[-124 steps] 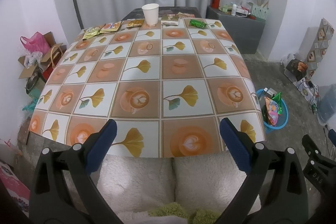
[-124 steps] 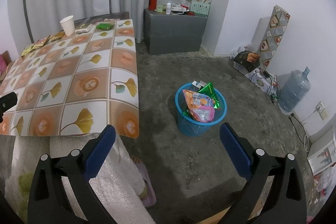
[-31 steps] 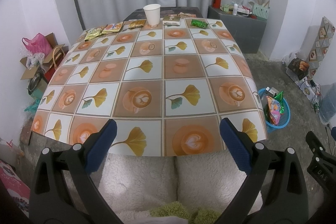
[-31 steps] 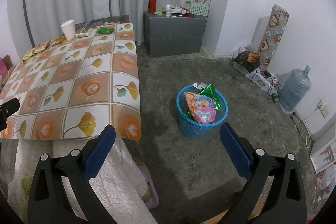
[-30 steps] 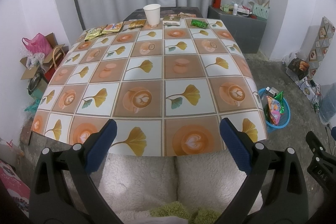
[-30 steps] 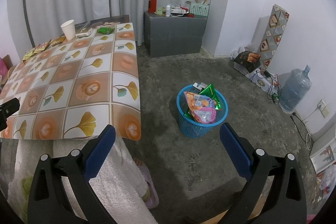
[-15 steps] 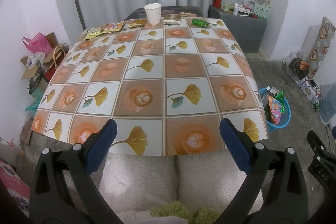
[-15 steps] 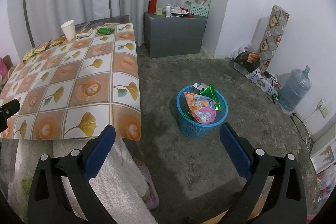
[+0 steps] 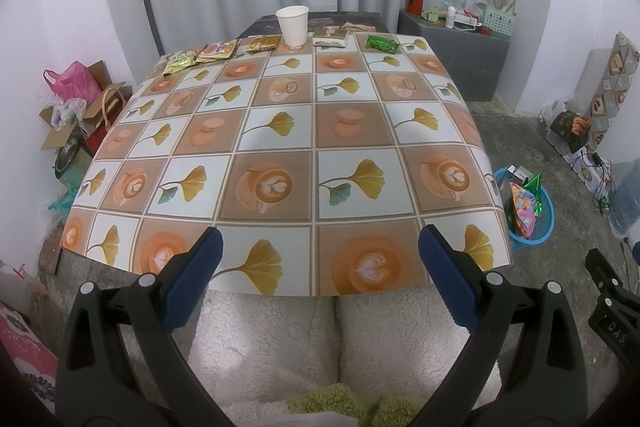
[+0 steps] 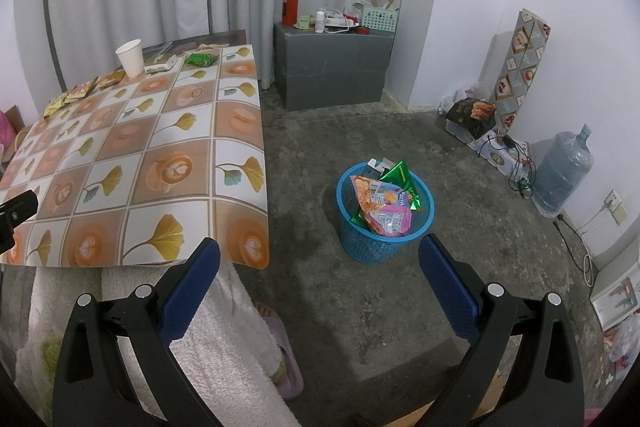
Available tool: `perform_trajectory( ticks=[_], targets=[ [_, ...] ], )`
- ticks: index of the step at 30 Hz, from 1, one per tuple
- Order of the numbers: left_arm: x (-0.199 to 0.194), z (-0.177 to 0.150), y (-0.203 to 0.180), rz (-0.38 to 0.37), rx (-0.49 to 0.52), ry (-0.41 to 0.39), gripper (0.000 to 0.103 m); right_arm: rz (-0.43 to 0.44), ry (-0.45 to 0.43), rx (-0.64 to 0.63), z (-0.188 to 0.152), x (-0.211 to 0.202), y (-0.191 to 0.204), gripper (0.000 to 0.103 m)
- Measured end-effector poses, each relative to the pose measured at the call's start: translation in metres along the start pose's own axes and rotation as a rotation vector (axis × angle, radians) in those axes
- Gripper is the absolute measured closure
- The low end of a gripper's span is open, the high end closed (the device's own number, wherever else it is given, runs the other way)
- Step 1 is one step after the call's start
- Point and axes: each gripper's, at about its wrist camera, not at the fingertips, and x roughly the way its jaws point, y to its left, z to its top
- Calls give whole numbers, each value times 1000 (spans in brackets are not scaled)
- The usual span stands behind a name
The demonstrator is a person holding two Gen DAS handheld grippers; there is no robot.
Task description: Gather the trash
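**Reaching the far-edge litter without upsetting the cup**

Holding both tools short of the near table edge, we carry nothing: the left gripper (image 9: 320, 267) stands with its jaws spread wide and empty, and the right gripper (image 10: 320, 271) is equally wide and empty over the floor.

Working left to right along the far edge of the table (image 9: 280, 131), the trash lies as follows:

1. The gold wrappers (image 9: 180, 61), nearest the left corner.
2. The orange packet (image 9: 218, 50), just beside them.
3. The yellow wrapper (image 9: 262, 43), close to the cup.
4. The paper cup (image 9: 293, 25), upright.
5. The flat packet (image 9: 330, 37), just right of the cup.
6. The green wrapper (image 9: 383, 43), near the right corner.

Risks, as we judge them:

- All items sit well away from us, so a long reach is needed, and a low approach may drag the slick tablecloth.
- The cup is light and tall. A finger sweeping for either neighbouring wrapper may tip it; we cannot tell whether it holds liquid.
- Flat wrappers may slide from the pads instead of lifting.

The blue basket (image 10: 384, 243) stands on the floor right of the table, well apart from the litter and already heaped with bags. Further drops may spill over its rim. No obstacle lies between table and basket.
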Motion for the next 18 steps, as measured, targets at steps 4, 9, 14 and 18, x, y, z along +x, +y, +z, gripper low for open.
perform_trajectory(
  ticks=[4,9,14,18],
  targets=[
    [0,0,0,0,2,0,9,0,0,1,0,0,0,6],
    [0,0,0,1,1,1,9,-1,1,1,0,0,0,6],
    [0,0,0,1,0,0,9,-1,0,3,-1,-1,1,6],
    [1,1,1,-1,3,1,9,-2,0,5,-1,-1,2,6]
  ],
)
